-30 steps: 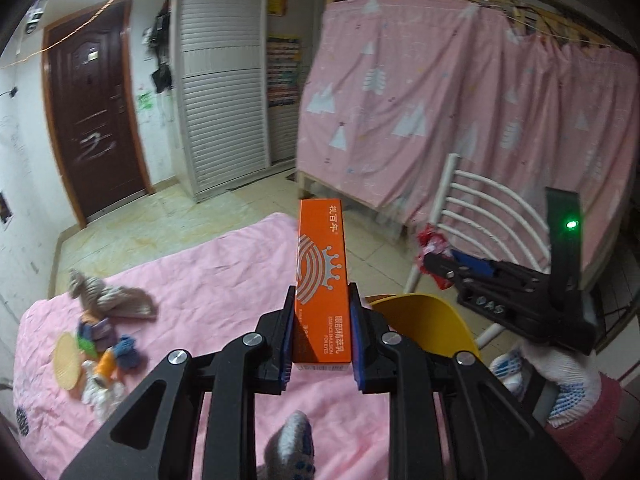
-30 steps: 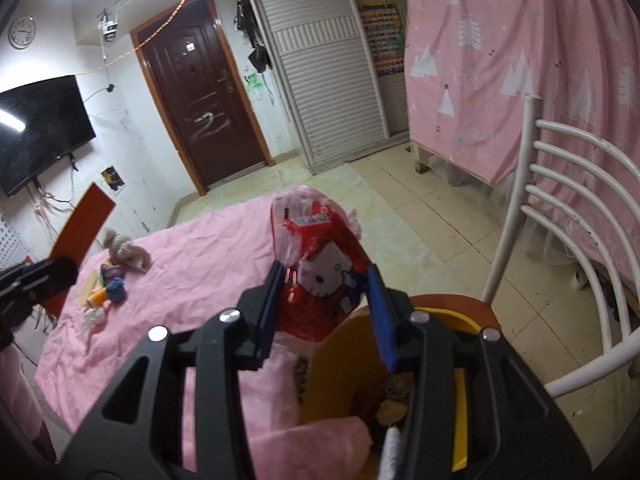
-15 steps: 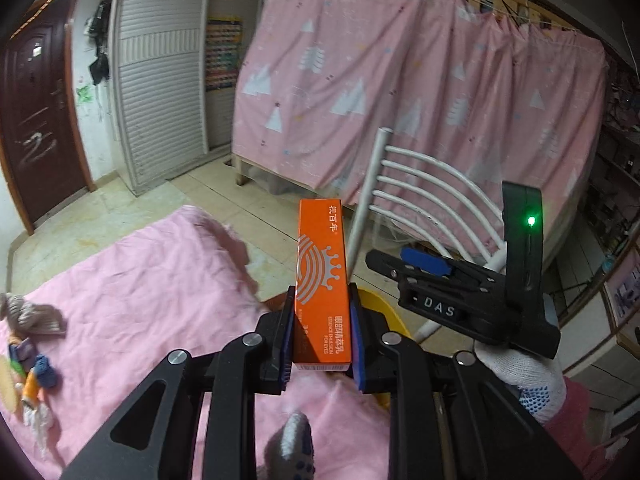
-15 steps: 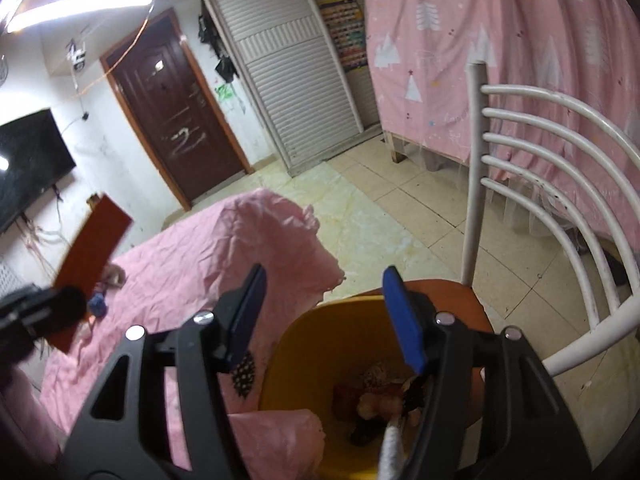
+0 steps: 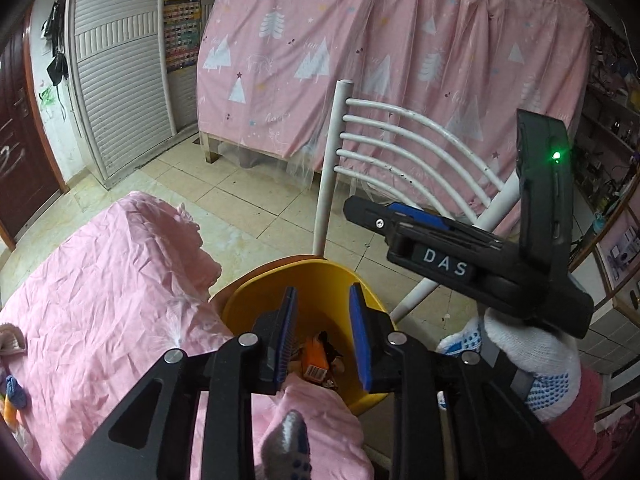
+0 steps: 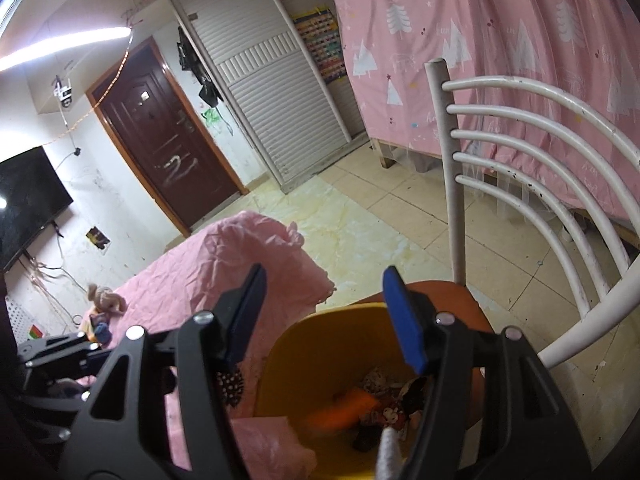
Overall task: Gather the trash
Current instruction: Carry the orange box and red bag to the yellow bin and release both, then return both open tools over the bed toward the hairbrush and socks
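Now over yellow bin (image 5: 256,300): left gripper (image 5: 322,332) jaws just parted, nothing between; orange box (image 5: 314,360) lies inside, directly below. Right gripper (image 6: 328,312) also open, empty. Remaining scraps (image 6: 100,326) far left on pink sheet (image 5: 100,280), nearer left hand.

Both wrist views over bin (image 5: 256,292)

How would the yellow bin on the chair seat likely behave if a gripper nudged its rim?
The yellow bin looks like thin plastic holding only light scraps, so probably light and easy to slide. It stands on the chair seat near the edge, so a push might tip it off.
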### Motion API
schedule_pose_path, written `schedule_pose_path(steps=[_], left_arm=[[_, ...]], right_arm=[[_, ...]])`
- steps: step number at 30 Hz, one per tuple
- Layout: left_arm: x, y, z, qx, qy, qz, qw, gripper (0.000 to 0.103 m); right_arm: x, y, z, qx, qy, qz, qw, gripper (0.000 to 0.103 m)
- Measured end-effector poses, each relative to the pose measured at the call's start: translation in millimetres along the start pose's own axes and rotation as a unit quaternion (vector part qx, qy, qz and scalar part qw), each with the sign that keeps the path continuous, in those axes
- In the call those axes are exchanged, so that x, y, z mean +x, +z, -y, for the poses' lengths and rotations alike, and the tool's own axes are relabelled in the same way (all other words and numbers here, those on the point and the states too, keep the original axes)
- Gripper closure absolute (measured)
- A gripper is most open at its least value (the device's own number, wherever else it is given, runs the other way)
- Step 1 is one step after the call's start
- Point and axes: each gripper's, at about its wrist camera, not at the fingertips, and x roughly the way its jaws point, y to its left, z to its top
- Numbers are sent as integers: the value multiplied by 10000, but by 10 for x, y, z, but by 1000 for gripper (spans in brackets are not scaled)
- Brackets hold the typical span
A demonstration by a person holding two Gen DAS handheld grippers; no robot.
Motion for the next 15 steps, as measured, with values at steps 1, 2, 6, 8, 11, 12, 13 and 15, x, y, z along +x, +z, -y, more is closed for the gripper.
schedule_pose_path(steps=[1, 2, 6, 8, 11, 12, 13, 15], left_arm=[[-4, -2, -20, -31, 9, -14, 10000, 85], [-11, -4, -51, -69, 14, -18, 10000, 85], [-94, -27, -126, -162, 71, 46, 9998, 85], [-180, -46, -174, -217, 92, 117, 9997, 85], [-293, -72, -269, -327, 125, 218, 9991, 85], [-336, -83, -306, -364, 140, 245, 9989, 85], [-389, -99, -362, -415, 168, 285, 9986, 85], [-486, -135, -468, -506, 213, 363, 9978, 85]], right_arm=[[6, -2, -6, -10, 5, -12, 10000, 45], [12, -7, -16, -20, 11, -23, 10000, 45], [46, -12, -111, -113, 46, -76, 9999, 45], [55, -26, -187, -179, 73, -98, 9998, 45], [81, -30, -332, -300, 122, -135, 9994, 45], [84, -43, -367, -325, 138, -143, 9993, 45], [98, -47, -439, -374, 168, -154, 9990, 45], [125, -51, -537, -429, 210, -176, 9987, 45]])
